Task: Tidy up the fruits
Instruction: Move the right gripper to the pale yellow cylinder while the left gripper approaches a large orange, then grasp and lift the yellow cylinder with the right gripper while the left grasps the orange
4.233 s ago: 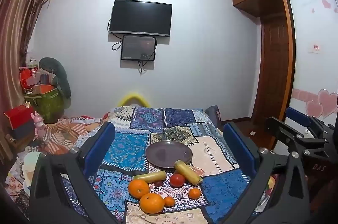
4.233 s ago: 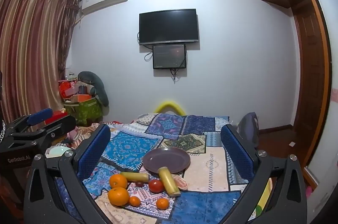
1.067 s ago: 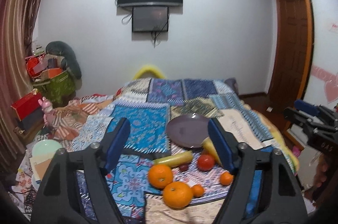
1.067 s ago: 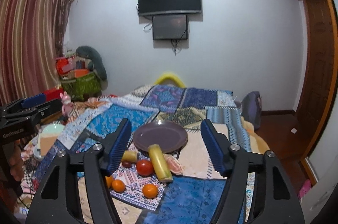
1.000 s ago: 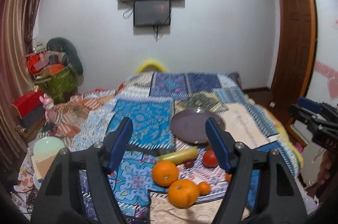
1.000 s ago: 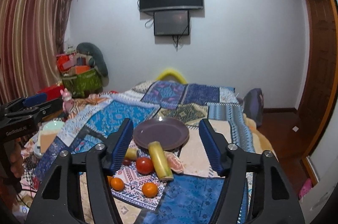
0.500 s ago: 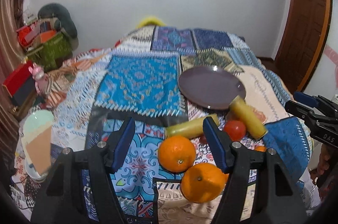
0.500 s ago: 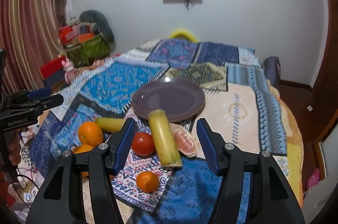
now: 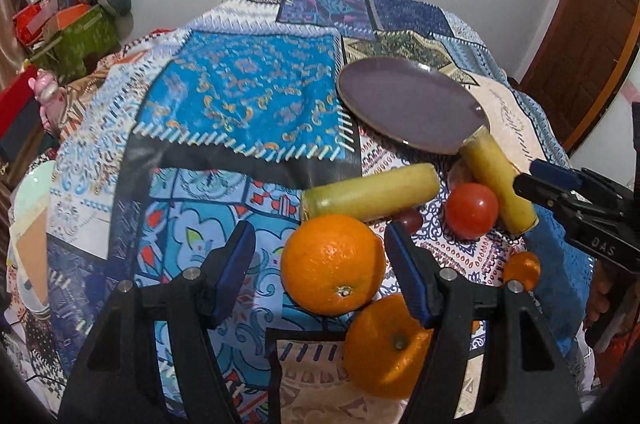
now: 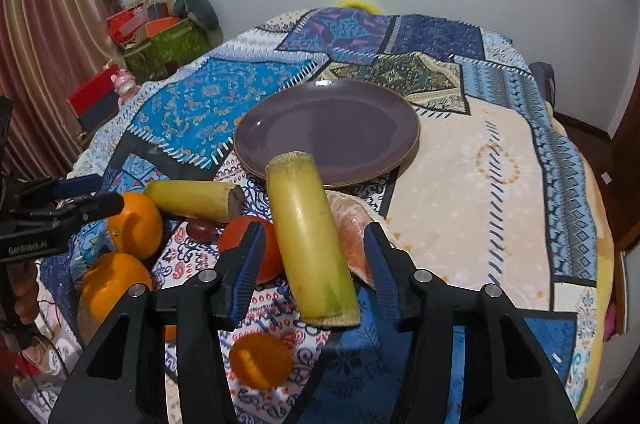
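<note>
Right tongs (image 10: 314,256) astride yellow stalk (image 10: 310,244)

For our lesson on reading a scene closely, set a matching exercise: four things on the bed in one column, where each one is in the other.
Things:
1. plate
2. tomato
3. right tongs
4. left tongs

Places:
A. either side of an orange
B. bare, behind the fruit
C. astride a yellow stalk, pads clear
D. left of that stalk

Pairs: 1-B, 2-D, 3-C, 4-A

Patchwork quilt (image 9: 248,96), striped curtain (image 10: 48,24)
</note>
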Demonstrator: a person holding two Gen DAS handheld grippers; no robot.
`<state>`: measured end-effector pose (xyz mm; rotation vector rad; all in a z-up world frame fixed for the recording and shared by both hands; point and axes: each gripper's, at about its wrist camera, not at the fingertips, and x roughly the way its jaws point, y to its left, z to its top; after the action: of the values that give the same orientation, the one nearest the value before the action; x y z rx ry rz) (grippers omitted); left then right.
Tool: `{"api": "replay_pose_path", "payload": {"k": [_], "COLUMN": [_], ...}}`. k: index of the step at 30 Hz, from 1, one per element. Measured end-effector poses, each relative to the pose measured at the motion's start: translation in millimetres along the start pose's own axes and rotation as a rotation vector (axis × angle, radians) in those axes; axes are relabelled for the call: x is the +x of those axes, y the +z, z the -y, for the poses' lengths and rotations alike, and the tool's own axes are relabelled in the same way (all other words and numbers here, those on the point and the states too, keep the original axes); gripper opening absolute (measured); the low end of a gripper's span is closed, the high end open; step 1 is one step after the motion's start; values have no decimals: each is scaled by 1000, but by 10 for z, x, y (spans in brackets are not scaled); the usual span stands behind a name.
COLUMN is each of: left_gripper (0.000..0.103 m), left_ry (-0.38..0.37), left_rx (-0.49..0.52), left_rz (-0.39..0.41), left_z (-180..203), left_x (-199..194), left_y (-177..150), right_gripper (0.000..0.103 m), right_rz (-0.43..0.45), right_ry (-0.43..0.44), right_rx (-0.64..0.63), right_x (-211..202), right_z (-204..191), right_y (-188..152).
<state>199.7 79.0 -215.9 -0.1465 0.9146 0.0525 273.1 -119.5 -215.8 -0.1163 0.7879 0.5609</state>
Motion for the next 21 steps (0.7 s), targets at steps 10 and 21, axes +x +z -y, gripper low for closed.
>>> {"api": "replay_pose_path", "payload": {"k": [10, 21], "left_gripper": [67, 66], "left_ry": [-30, -61], "left_rx": [-3, -39], "left_rz": [-56, -82], "left_z": [34, -6], "left_x": [256, 414], "left_y": [-32, -70], "right_gripper": [47, 47], "right_rz": [-38, -33], "right_ry": [28, -2], "right_rx": [25, -12], "right_x": [275, 415], "right_z": [44, -2], "right_y": [58, 151]}}
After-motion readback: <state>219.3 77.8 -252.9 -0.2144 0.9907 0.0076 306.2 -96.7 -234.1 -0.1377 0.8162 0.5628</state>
